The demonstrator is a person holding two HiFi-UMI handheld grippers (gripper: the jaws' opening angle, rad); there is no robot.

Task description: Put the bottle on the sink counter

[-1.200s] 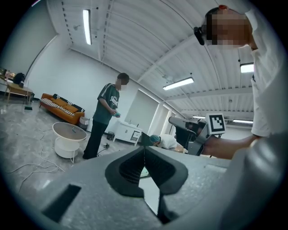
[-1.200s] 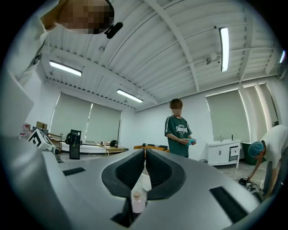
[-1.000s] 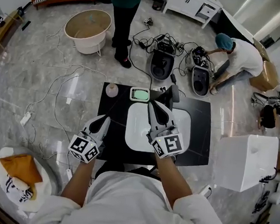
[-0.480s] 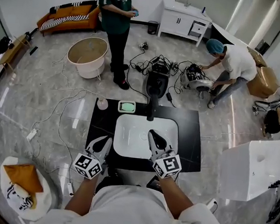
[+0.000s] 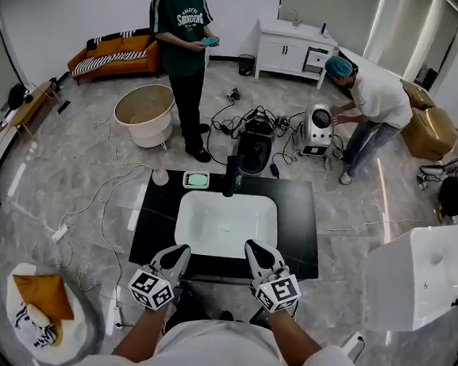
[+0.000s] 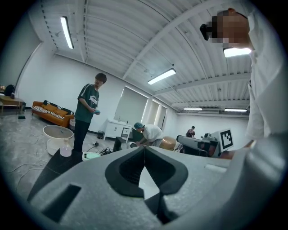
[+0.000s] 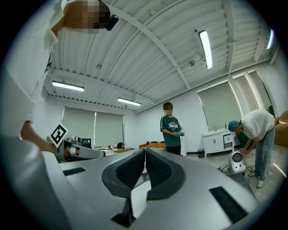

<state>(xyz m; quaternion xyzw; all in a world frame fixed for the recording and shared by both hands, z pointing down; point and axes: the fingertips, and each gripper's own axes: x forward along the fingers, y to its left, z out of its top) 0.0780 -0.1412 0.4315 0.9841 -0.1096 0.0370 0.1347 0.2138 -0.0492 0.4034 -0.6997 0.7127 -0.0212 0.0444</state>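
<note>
The bottle (image 5: 159,178), small, pale pink and clear, stands upright on the far left corner of the black sink counter (image 5: 305,225); the left gripper view shows the bottle (image 6: 65,148) far off to the left. My left gripper (image 5: 181,250) and right gripper (image 5: 254,247) hover side by side at the counter's near edge, in front of the white basin (image 5: 227,222). Both point level toward the counter. In the left gripper (image 6: 144,150) and in the right gripper (image 7: 145,152) the pads meet with nothing between them.
A green soap dish (image 5: 196,180) and a black faucet (image 5: 230,174) sit at the counter's back edge. One person (image 5: 182,31) stands beyond it; another (image 5: 372,95) bends over devices among cables. A white tub (image 5: 144,111) is far left and a white box (image 5: 424,271) right.
Both grippers have drawn back from over the basin to the counter's near edge, still shut and empty. The head view has backed away, so the counter appears farther off.
</note>
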